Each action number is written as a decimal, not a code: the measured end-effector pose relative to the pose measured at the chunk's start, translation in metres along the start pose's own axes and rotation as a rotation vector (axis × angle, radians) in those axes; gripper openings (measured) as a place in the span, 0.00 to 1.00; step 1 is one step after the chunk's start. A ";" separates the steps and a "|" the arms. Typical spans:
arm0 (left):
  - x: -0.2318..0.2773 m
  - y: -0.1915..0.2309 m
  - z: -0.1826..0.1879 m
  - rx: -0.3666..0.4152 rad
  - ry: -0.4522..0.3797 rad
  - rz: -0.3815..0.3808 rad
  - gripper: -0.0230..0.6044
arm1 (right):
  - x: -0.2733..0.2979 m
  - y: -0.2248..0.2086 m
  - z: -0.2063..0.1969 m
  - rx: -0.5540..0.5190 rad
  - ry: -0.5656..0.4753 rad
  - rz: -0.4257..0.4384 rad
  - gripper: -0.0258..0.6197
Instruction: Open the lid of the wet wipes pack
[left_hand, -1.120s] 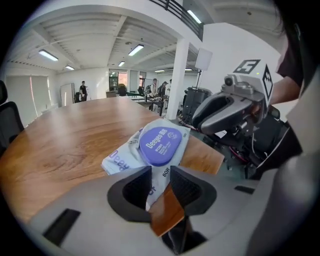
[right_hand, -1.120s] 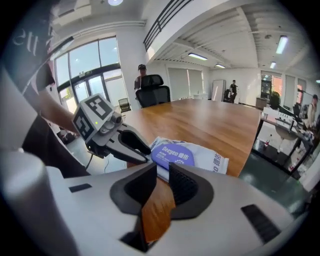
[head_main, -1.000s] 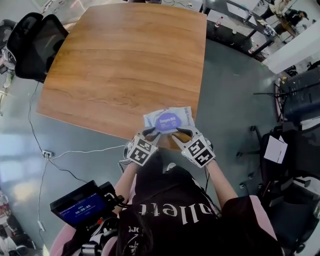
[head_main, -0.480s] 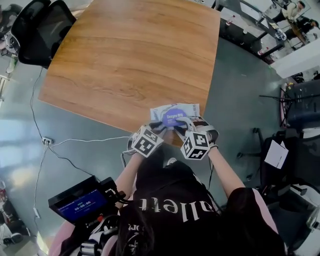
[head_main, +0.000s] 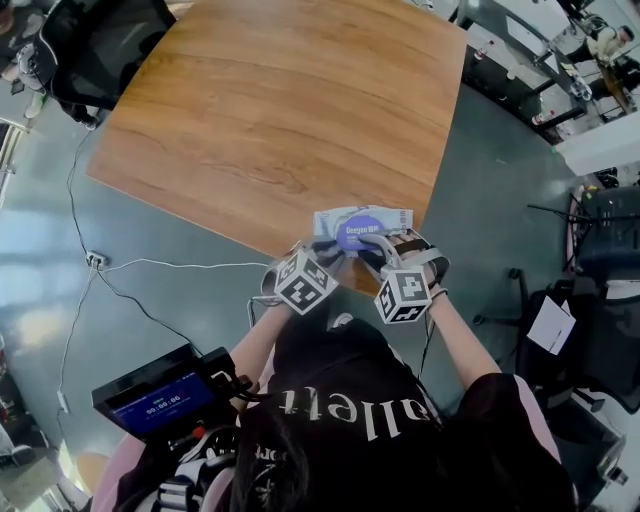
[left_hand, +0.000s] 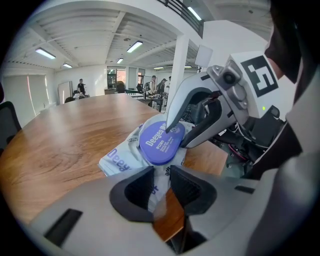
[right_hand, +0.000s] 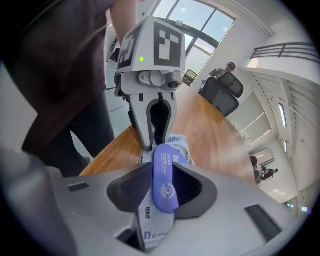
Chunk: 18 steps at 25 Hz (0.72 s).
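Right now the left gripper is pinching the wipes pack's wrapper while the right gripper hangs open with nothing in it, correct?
Not quite. The right gripper is not open and empty: its jaws are closed on the purple lid, as the right gripper view shows. The rest holds: the left gripper pinches the wrapper of the wipes pack.

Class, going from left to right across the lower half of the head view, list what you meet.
Blue screen → left gripper → right gripper → sheet of paper. The wipes pack overlaps both grippers, so it is left out.
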<state>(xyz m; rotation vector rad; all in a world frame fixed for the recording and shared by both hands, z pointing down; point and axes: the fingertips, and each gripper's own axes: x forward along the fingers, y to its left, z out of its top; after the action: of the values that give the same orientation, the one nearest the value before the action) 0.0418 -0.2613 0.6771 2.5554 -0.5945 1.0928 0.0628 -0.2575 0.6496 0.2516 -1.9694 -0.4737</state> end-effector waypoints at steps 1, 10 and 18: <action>0.000 0.000 0.000 0.000 -0.001 0.000 0.20 | 0.000 0.000 0.000 0.000 -0.003 0.003 0.22; 0.002 0.000 -0.002 0.004 -0.002 -0.002 0.20 | -0.003 -0.005 0.003 0.003 -0.029 0.010 0.23; 0.001 -0.002 -0.003 0.014 0.000 -0.008 0.20 | -0.021 -0.031 0.016 0.151 -0.144 -0.075 0.23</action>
<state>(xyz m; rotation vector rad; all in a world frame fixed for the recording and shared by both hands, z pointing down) 0.0414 -0.2590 0.6801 2.5678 -0.5777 1.0977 0.0561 -0.2737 0.6126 0.3971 -2.1457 -0.4011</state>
